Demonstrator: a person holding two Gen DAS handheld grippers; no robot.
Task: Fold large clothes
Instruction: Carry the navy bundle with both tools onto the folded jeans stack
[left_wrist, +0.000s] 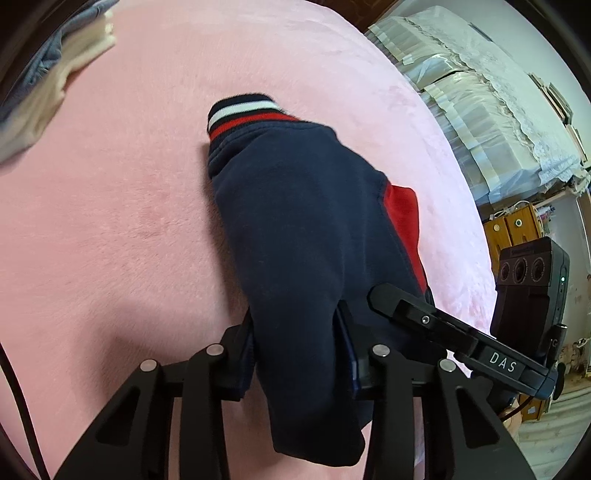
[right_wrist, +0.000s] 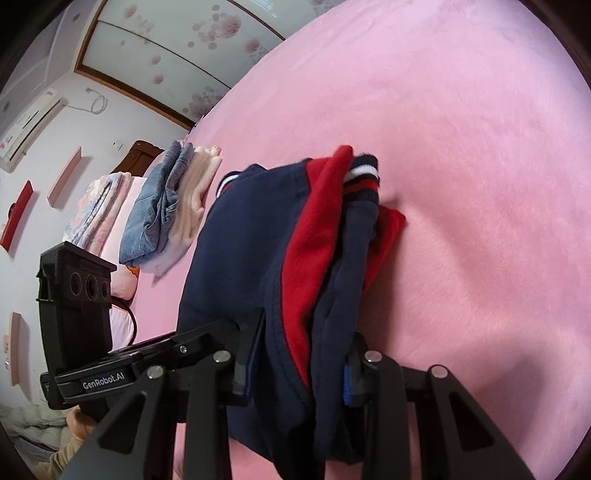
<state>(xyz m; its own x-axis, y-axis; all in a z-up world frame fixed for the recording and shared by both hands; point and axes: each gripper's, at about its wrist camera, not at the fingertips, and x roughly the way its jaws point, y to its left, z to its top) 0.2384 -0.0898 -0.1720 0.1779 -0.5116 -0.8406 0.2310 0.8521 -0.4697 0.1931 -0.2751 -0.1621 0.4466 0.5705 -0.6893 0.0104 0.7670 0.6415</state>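
Left wrist view: the left gripper (left_wrist: 301, 345), pitched steeply downward, pinches a thick bundle of the navy-and-red jacket (left_wrist: 295, 206), presumably to carry one end of the fold. The jacket lies on the pink blanket (left_wrist: 110, 221), striped cuff (left_wrist: 243, 110) farthest from the jaws. Right of the jacket, the right gripper (right_wrist: 301, 354) clamps its layered navy and red edge, angled less steeply. Beyond the jacket sits a stack of folded clothes (right_wrist: 166, 210).
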